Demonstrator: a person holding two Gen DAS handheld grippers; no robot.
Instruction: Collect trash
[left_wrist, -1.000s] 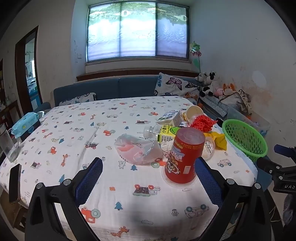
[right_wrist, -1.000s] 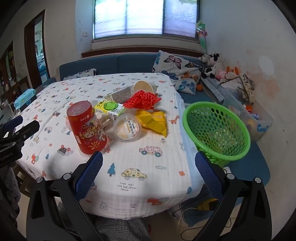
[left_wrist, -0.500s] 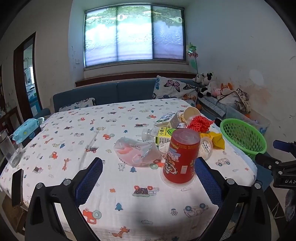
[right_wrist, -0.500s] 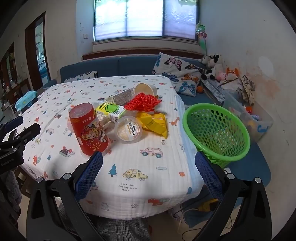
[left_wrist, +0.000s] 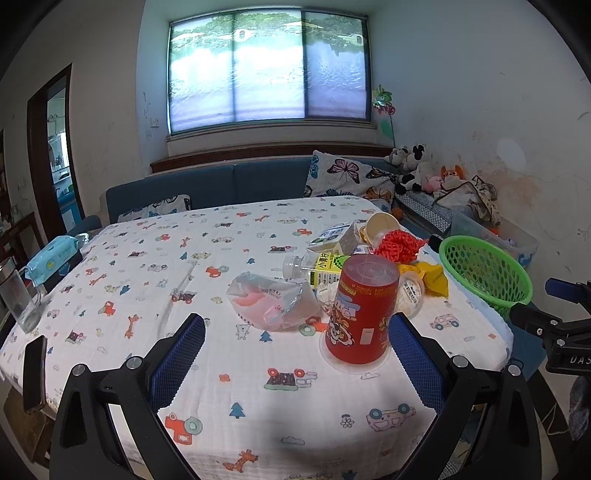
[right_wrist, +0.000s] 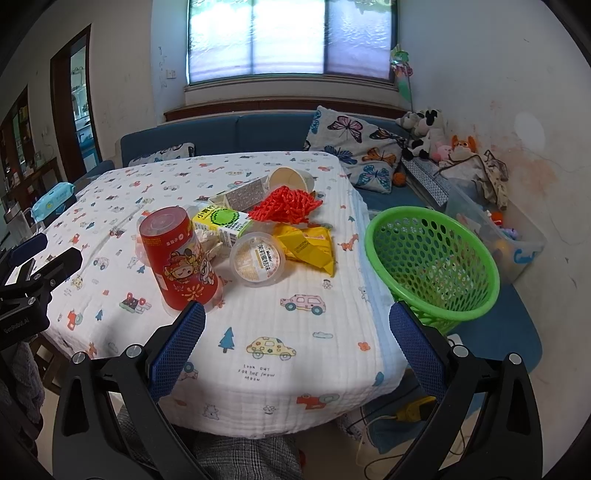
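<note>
Trash lies on the printed tablecloth (left_wrist: 221, 258): an upturned red cup (left_wrist: 364, 310) (right_wrist: 177, 254), a crumpled clear plastic bag (left_wrist: 273, 302), a plastic bottle with a yellow-green label (left_wrist: 317, 266) (right_wrist: 221, 221), a clear lidded cup (right_wrist: 258, 258), a yellow wrapper (right_wrist: 310, 247), red netting (right_wrist: 284, 203), a carton (right_wrist: 245, 194) and a paper cup (right_wrist: 291, 179). A green basket (right_wrist: 432, 258) (left_wrist: 484, 269) stands off the table's right edge. My left gripper (left_wrist: 295, 354) is open and empty, short of the red cup. My right gripper (right_wrist: 295, 343) is open and empty over the table's near edge.
A glass mug (left_wrist: 18, 299), a wipes pack (left_wrist: 55, 254) and a dark phone (left_wrist: 35, 373) lie at the table's left side. A blue sofa (left_wrist: 221, 188) with cushions and soft toys (right_wrist: 424, 125) stands behind. A clear storage bin (right_wrist: 509, 243) is beyond the basket.
Both grippers have drawn back and risen slightly, so the table objects look a little farther away. Nothing on the table has moved.
</note>
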